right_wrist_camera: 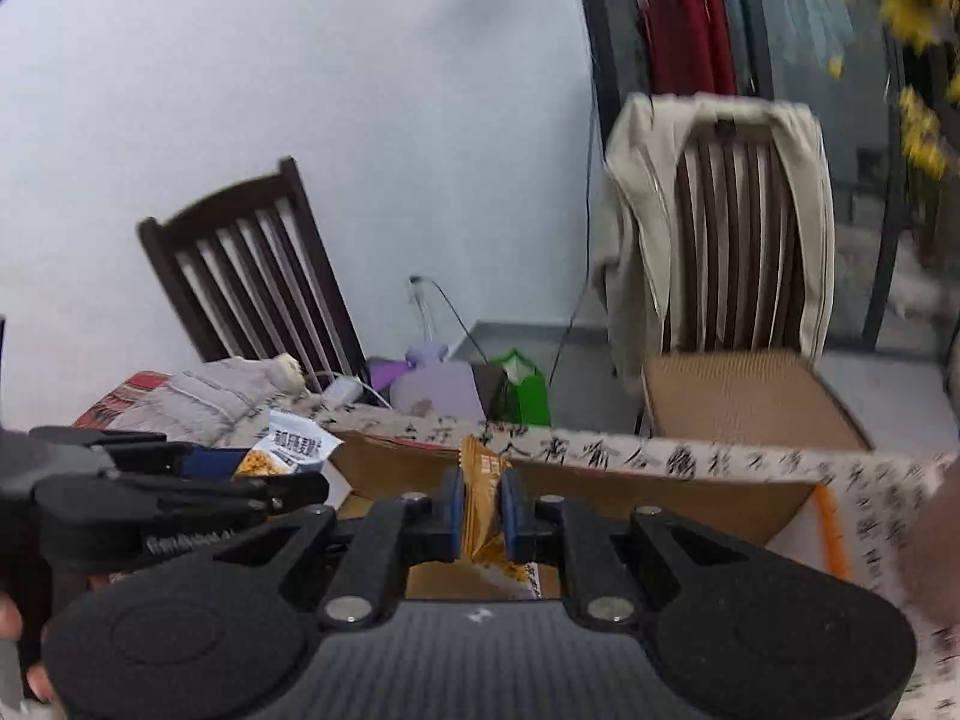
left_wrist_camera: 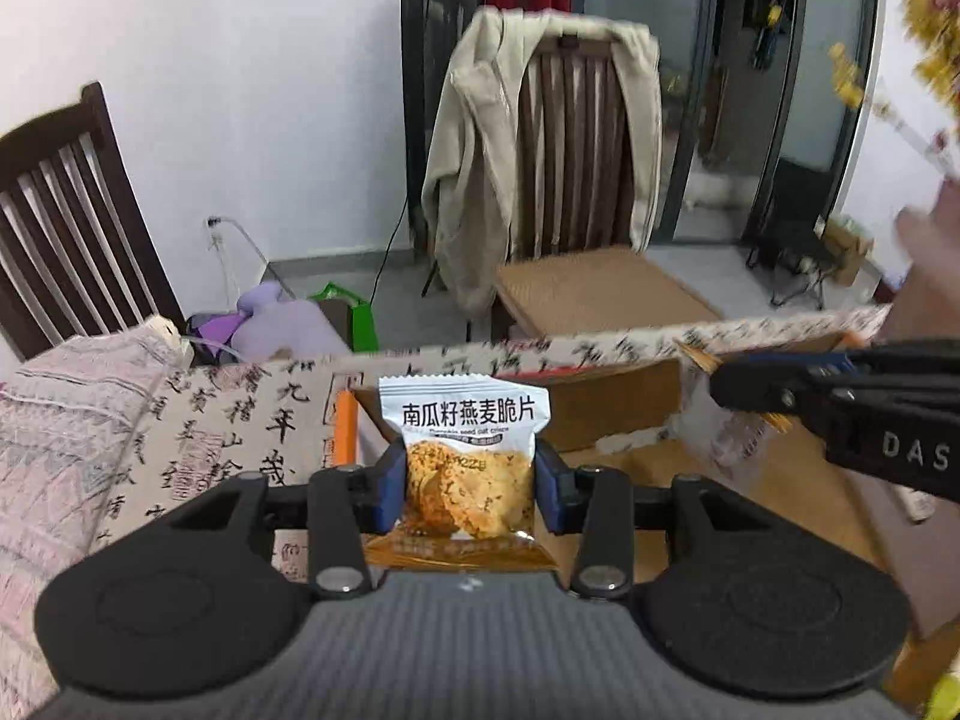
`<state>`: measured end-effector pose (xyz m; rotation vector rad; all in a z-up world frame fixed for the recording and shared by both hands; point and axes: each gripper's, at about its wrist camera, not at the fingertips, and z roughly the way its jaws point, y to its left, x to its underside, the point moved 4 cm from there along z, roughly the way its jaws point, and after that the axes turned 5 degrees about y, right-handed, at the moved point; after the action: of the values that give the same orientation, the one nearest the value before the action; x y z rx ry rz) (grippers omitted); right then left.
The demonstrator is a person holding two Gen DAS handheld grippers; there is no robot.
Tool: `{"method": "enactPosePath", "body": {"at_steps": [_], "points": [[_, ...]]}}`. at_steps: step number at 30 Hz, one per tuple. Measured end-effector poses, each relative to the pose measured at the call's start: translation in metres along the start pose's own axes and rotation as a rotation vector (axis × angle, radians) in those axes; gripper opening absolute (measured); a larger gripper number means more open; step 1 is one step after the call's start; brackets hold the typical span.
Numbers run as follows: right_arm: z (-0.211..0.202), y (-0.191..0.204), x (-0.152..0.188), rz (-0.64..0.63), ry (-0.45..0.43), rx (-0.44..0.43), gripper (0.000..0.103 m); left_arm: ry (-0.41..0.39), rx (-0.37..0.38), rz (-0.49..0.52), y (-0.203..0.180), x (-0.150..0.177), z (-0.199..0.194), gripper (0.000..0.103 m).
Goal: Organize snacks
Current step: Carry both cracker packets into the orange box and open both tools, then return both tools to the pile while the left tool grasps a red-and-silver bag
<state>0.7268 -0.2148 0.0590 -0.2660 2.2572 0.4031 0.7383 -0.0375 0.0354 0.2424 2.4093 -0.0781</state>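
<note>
Blue pads: the left gripper (left_wrist_camera: 470, 483) pinches a white oat-crisp packet (left_wrist_camera: 465, 456) by its sides, jaws narrow.
Right gripper (right_wrist_camera: 482, 513): shut tight on an orange snack packet (right_wrist_camera: 483, 504) held edge-on.
Cardboard box (left_wrist_camera: 612, 405): open, just beyond both packets, on the calligraphy-print bench (left_wrist_camera: 240, 420).
Step in hand: likely carrying both packets to the box.
Doing it well: bring each packet over the opening, keep the grippers apart, lower before letting go.
</note>
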Motion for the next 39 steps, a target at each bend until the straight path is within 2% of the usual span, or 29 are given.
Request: {"method": "enactPosePath", "body": {"at_steps": [1, 2, 3, 4, 5, 7, 8, 11, 14, 16, 20, 29, 34, 39], "points": [[0.014, -0.001, -0.001, 0.005, 0.005, -0.004, 0.014, 0.02, 0.009, -0.007, 0.001, -0.002, 0.008, 0.05], [0.022, -0.001, 0.0, 0.016, 0.005, -0.006, 0.019, 0.023, 0.018, -0.024, 0.004, -0.002, 0.009, 0.053], [0.03, -0.003, -0.002, 0.044, 0.002, -0.007, 0.021, 0.012, 0.027, -0.042, 0.007, -0.002, 0.008, 0.06], [0.031, -0.002, 0.002, 0.066, 0.0, -0.015, 0.029, -0.002, 0.034, -0.045, 0.008, -0.002, 0.005, 0.064], [0.034, -0.002, 0.002, 0.095, 0.006, -0.043, 0.045, -0.018, 0.036, -0.035, 0.009, -0.001, 0.001, 0.065], [0.035, -0.001, 0.006, 0.125, 0.005, -0.076, 0.065, -0.028, 0.027, -0.007, 0.008, -0.002, -0.005, 0.065], [0.035, -0.001, 0.008, 0.128, 0.001, -0.071, 0.07, -0.029, 0.022, 0.002, 0.008, 0.0, -0.009, 0.066], [0.032, -0.007, 0.012, 0.125, 0.017, -0.041, 0.071, -0.03, 0.017, 0.014, 0.006, 0.003, -0.02, 0.073], [0.02, -0.016, 0.015, 0.11, 0.041, 0.017, 0.073, -0.04, -0.012, -0.002, 0.009, 0.005, -0.034, 0.086], [0.009, -0.021, 0.018, 0.11, 0.051, 0.044, 0.073, -0.064, -0.023, -0.035, 0.014, 0.007, -0.045, 0.1], [-0.02, -0.029, 0.025, 0.11, 0.054, 0.09, 0.084, -0.105, -0.04, -0.069, 0.02, 0.012, -0.077, 0.103], [-0.108, -0.033, 0.053, 0.072, 0.007, 0.174, 0.088, -0.187, -0.052, -0.121, 0.032, 0.041, -0.168, 0.103], [-0.162, -0.016, 0.078, 0.003, -0.013, 0.202, 0.089, -0.249, -0.018, -0.105, 0.025, 0.076, -0.225, 0.103], [-0.22, 0.008, 0.108, -0.074, -0.086, 0.197, 0.097, -0.334, -0.046, -0.095, 0.012, 0.122, -0.276, 0.103]]}}
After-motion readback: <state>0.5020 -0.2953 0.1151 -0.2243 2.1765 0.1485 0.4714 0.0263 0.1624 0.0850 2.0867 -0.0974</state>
